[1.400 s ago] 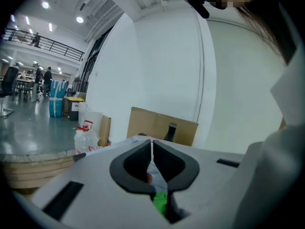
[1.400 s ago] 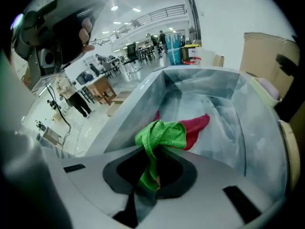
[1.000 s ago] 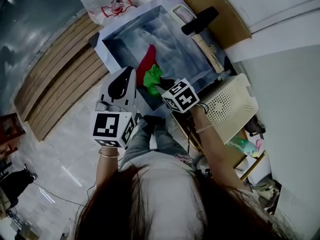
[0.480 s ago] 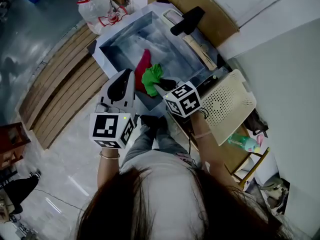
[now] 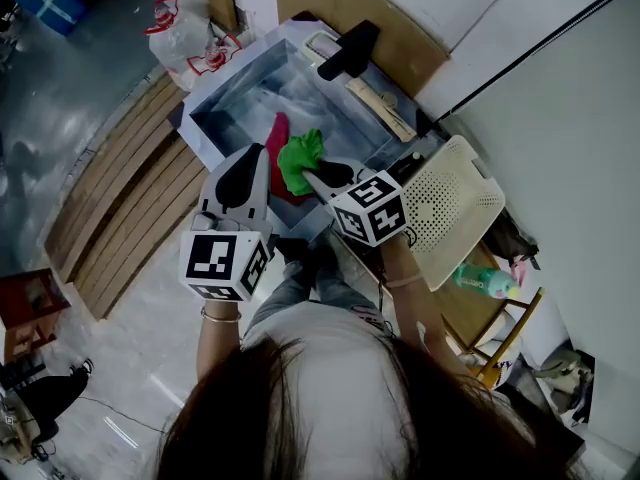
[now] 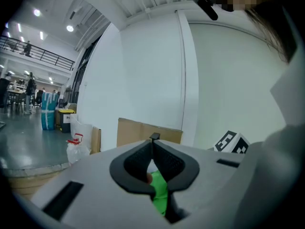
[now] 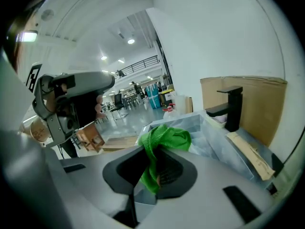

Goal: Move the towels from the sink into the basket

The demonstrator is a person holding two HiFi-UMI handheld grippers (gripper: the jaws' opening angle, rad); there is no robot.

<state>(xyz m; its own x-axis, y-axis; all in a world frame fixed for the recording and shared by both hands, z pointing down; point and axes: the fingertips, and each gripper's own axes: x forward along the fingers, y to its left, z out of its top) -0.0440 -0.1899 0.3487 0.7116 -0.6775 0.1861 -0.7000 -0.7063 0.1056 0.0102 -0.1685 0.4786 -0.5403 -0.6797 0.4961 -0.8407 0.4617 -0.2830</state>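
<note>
The fuzzy green cloth towel [image 5: 300, 160] and the red cloth towel [image 5: 277, 140] look soft and matt. The rectangular steel sink [image 5: 228, 113] has brushed metal walls with a dull sheen. At its right edge, the cream plastic basket [image 5: 455, 203] is smooth and perforated. The black tap [image 5: 347, 50] is matt, and the slatted wooden platform [image 5: 130, 198] is bare and dull.

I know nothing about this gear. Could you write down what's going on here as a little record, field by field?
Right tongs: shut on the green towel, held over the sink
Left tongs: shut, holding nothing
Lying in sink: red towel
Basket: cream, perforated, beside the sink on the person's right
Faucet: black, at the sink's far edge
</note>
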